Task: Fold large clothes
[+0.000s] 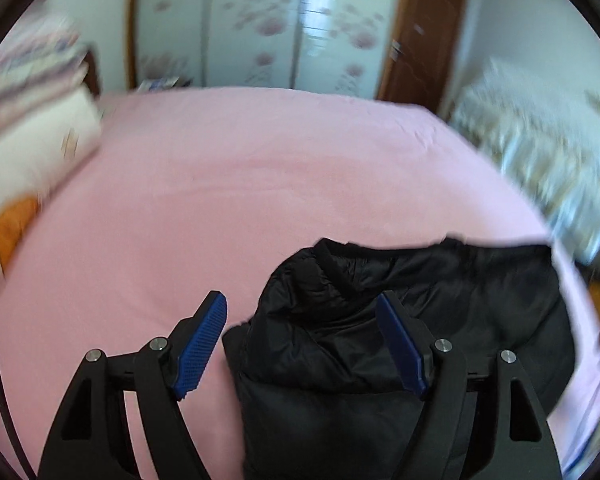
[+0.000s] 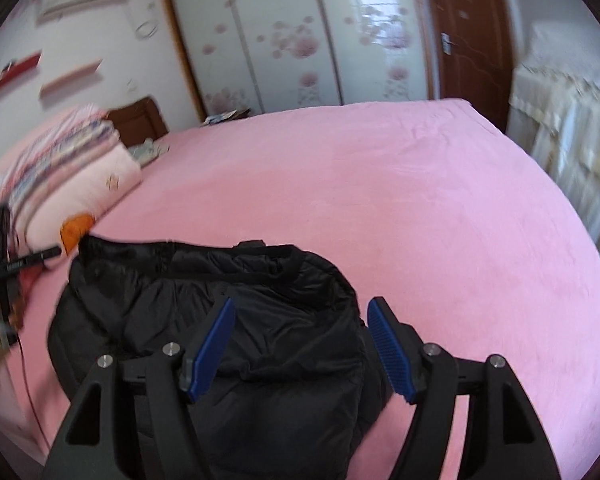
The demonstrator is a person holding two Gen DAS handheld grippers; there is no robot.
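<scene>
Jacket: a black puffy jacket lay bunched on the near part of the bed, its collar band toward the far side.
Left claw: the left gripper was spread wide above the jacket's left edge, 1 blue pad over the sheet, the other over the black fabric, pinching nothing.
Right claw: the right gripper was spread too, its left pad over the jacket and its right pad at the jacket's right edge, holding nothing.
Surface: a pink sheet covered the bed, smooth with faint creases near the far corner.
Bed head side: folded quilts and a pale pillow sat stacked at the left.
Room: a wardrobe with flower-printed sliding doors stood beyond the far edge, a brown door to its right.
Right edge: pale lace-covered furniture stood just beside the bed.
Open room: the sheet beyond and right of the jacket lay bare to the far edge.
</scene>
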